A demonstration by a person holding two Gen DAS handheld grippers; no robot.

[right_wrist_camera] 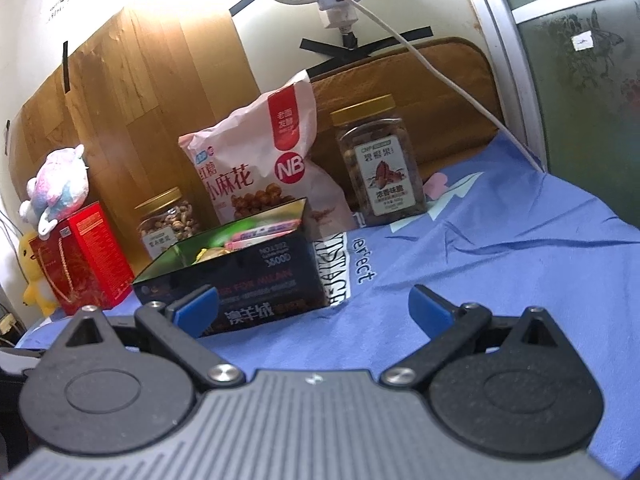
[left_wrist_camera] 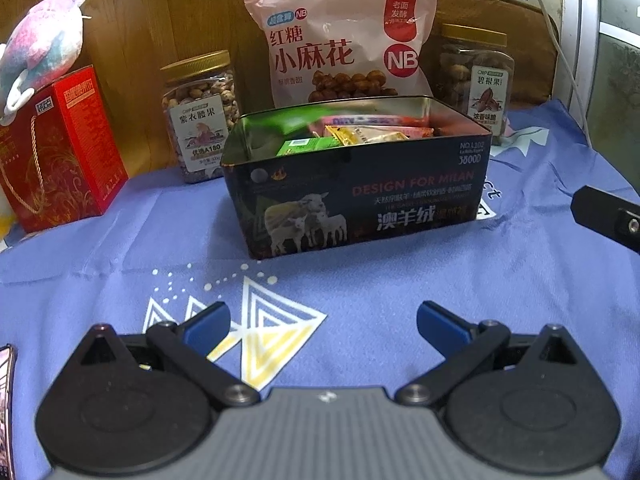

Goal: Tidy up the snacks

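The tin (left_wrist_camera: 360,196) sits lidless on the blue cloth (left_wrist_camera: 400,280), with small wrapped snacks (left_wrist_camera: 352,134) inside: green, yellow and pink packets. Just behind it a pink bag (left_wrist_camera: 340,40) leans on the wooden board. A cashew jar (left_wrist_camera: 200,116) stands to the tin's left and a pecan jar (left_wrist_camera: 476,80) to its right, both capped and full. The left gripper (left_wrist_camera: 324,326) and the right gripper (right_wrist_camera: 316,308) are both spread wide and empty above the cloth, short of the tin.

Home room, plush toy (left_wrist_camera: 42,38), snack jars (left_wrist_camera: 200,116), taped wall
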